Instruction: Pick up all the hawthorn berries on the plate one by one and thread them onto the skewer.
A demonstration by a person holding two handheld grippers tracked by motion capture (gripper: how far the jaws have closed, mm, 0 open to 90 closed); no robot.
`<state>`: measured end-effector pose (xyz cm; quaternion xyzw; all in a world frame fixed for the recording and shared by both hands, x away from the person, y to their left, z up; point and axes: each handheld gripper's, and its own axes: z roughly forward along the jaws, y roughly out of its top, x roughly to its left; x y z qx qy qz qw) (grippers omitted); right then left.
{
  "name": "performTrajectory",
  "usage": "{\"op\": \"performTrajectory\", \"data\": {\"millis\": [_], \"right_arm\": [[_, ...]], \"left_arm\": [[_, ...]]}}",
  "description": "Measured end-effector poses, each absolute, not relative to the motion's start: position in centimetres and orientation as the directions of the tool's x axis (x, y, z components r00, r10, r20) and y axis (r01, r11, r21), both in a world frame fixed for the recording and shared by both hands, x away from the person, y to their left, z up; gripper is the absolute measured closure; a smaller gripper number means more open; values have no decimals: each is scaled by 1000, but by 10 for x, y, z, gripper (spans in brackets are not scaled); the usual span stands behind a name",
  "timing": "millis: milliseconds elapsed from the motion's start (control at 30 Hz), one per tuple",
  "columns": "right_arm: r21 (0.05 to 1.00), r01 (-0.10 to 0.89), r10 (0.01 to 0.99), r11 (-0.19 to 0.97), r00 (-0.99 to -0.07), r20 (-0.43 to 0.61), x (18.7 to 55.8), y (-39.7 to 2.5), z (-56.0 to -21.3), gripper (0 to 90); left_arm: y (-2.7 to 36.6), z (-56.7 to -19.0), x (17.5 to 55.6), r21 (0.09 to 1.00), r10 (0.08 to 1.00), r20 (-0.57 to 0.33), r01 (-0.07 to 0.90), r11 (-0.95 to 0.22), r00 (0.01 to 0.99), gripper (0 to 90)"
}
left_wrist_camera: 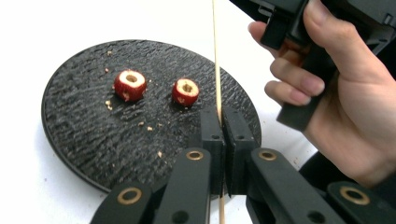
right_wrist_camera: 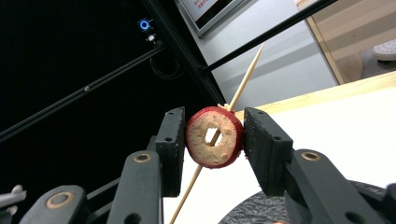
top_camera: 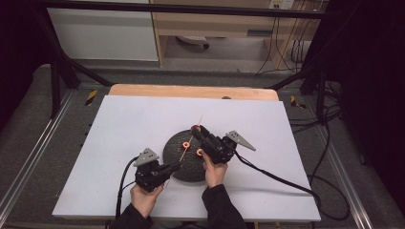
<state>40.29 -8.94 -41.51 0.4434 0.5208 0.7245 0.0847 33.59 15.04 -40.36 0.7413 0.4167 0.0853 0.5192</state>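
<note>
We pinch the thin, snappable bamboo skewer low in our left gripper over the black plate; our right gripper clasps a soft, light cored fruit slice by its rim, threaded on it.

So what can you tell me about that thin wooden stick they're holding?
The stick is a slim, pale skewer that looks like wood or bamboo, sharpened to a point at its far end. The left gripper is shut on its lower part, with a short length sticking out below the jaws, and holds it slanting up over the dark round plate. Its upper part runs through the hole of a red cored fruit slice, which the right gripper clamps by its sides; the tip pokes out beyond the slice.
</note>
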Motion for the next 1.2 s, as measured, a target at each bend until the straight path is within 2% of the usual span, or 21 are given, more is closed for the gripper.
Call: {"op": "performTrajectory", "data": {"millis": [300, 467, 933, 1200], "right_arm": [[833, 354, 576, -425, -604, 550, 394, -86, -419, 605], [840, 363, 576, -403, -613, 541, 387, -83, -423, 604], [848, 400, 568, -348, -629, 530, 372, -77, -434, 603], [852, 424, 570, -309, -634, 522, 372, -77, -435, 597]], "left_arm": [[149, -399, 348, 845, 689, -303, 520, -125, 658, 878], [147, -397, 352, 853, 697, -252, 494, -166, 671, 877], [145, -400, 352, 859, 696, -212, 471, -202, 686, 878], [147, -404, 352, 853, 685, -221, 478, -209, 694, 879]]}}
